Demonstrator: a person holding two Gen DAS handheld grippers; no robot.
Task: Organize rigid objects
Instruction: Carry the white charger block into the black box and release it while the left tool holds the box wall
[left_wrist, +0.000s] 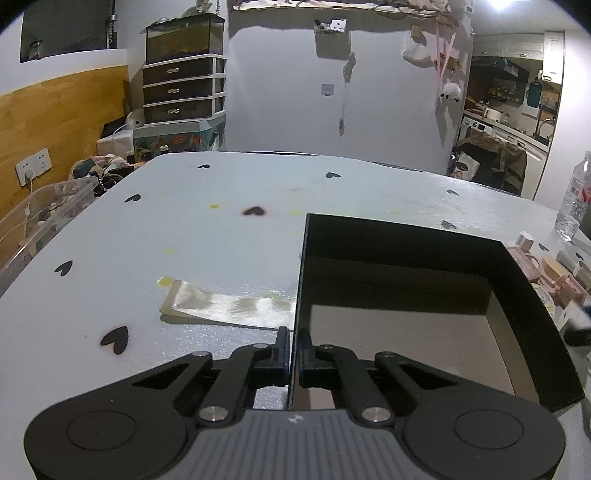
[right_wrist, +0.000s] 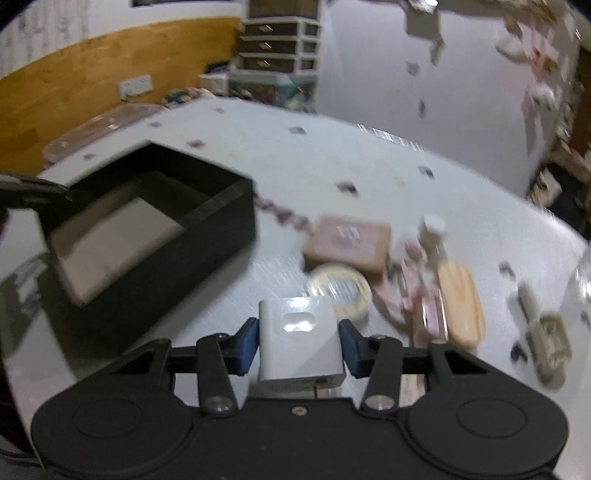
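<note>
The near wall of the black box (left_wrist: 300, 280) is pinched by the left gripper (left_wrist: 293, 343), its fingers pressed onto the thin board. A white charger block (right_wrist: 299, 343), just right of the box, is clamped between the right gripper (right_wrist: 298, 341) pads. A skewed, shallow grip could let the block twist free before the box is reached.

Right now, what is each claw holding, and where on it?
Left claw: shut on the near wall of the black box, pinching its thin edge. Right claw: a white block sits between the pads at its two sides; firm contact cannot be told through the blur.
</note>
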